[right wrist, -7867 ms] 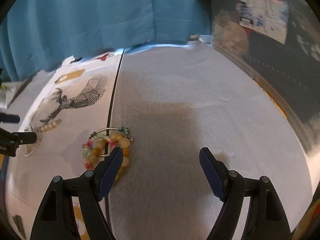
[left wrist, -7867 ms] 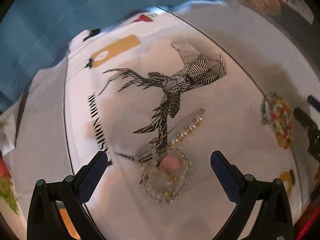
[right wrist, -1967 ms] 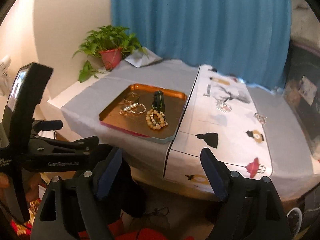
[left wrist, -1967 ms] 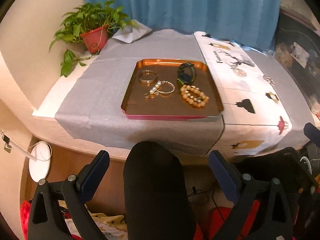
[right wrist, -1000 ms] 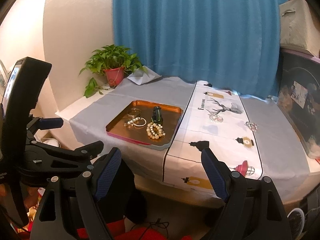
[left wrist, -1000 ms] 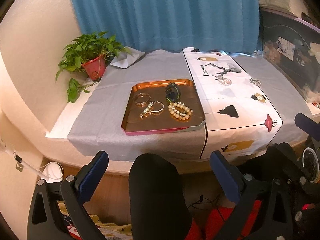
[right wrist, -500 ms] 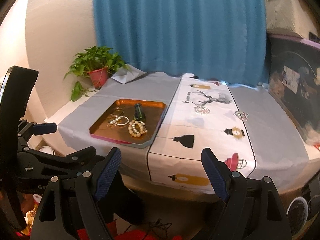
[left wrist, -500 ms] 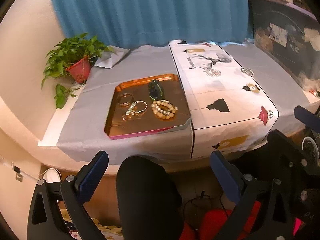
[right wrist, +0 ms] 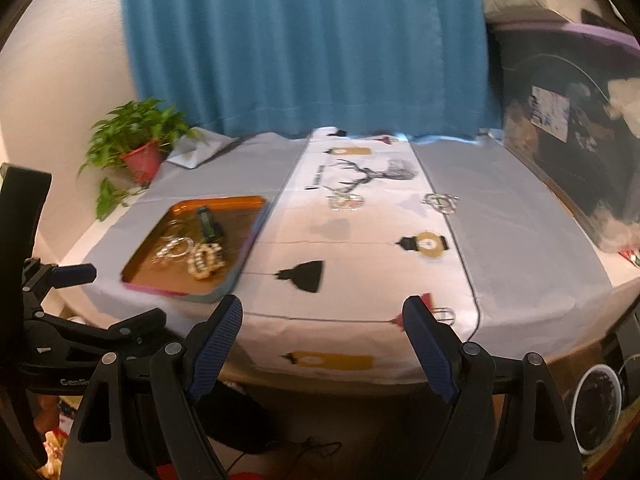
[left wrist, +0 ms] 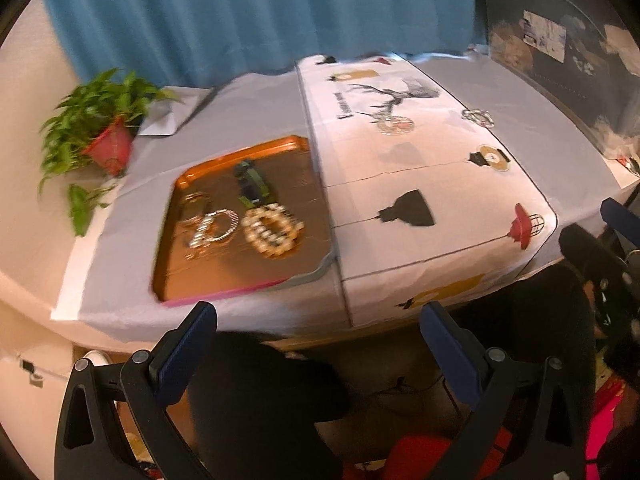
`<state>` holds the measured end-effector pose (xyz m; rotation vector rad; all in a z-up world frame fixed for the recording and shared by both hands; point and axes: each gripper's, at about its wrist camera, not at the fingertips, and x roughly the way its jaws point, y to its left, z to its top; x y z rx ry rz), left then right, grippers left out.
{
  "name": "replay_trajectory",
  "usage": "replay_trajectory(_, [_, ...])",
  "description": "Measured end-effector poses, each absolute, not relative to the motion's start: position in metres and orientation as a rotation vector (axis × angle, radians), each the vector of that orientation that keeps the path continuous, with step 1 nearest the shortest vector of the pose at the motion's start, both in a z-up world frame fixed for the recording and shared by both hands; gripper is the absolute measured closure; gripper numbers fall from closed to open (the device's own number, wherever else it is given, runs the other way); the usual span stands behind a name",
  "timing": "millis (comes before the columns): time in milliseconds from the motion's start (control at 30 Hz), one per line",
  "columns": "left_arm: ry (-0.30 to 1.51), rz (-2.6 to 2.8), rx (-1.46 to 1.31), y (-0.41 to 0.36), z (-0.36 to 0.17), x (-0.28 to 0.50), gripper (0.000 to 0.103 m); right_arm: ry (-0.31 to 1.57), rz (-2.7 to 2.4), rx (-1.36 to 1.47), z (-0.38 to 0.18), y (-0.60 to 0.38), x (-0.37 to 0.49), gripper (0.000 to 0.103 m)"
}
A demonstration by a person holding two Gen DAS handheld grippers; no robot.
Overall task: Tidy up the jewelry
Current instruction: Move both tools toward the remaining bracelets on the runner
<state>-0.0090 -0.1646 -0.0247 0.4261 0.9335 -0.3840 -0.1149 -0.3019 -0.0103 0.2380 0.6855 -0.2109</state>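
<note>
Teal curtain point(right wrist: 304, 44), grey cloth point(right wrist: 520, 240), white runner point(right wrist: 360, 264) printed with black stag, lantern and gold tag motifs, copper-orange tray point(left wrist: 240, 276) with pink edge, cream beads point(left wrist: 272, 230), green plant point(right wrist: 132, 128) in red pot, blue-padded black claws

Both wrist cameras sit back off the table's near edge, above it, looking forward and down across the table point(left wrist: 256, 92). Left view angles toward 11 o'clock, copper tray point(left wrist: 168, 256) centred-left. Right view faces 12 o'clock along the white runner point(right wrist: 360, 264). Shared: tray point(right wrist: 240, 202), runner, plant, curtain. Motion blur; exact tilt uncertain.
</note>
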Motion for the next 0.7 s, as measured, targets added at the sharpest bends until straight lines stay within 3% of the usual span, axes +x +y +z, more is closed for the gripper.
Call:
replay_trajectory(433, [0.964,-0.499,0.304,-0.265,-0.027,0.131,0.002,0.676,-0.449,0.329,-0.045,-0.459,-0.042,0.02])
replay_trajectory(700, [1.116,-0.537,0.287,-0.33,-0.07,0.237,0.002,0.749,-0.49,0.352,-0.09,-0.534,0.042,0.021])
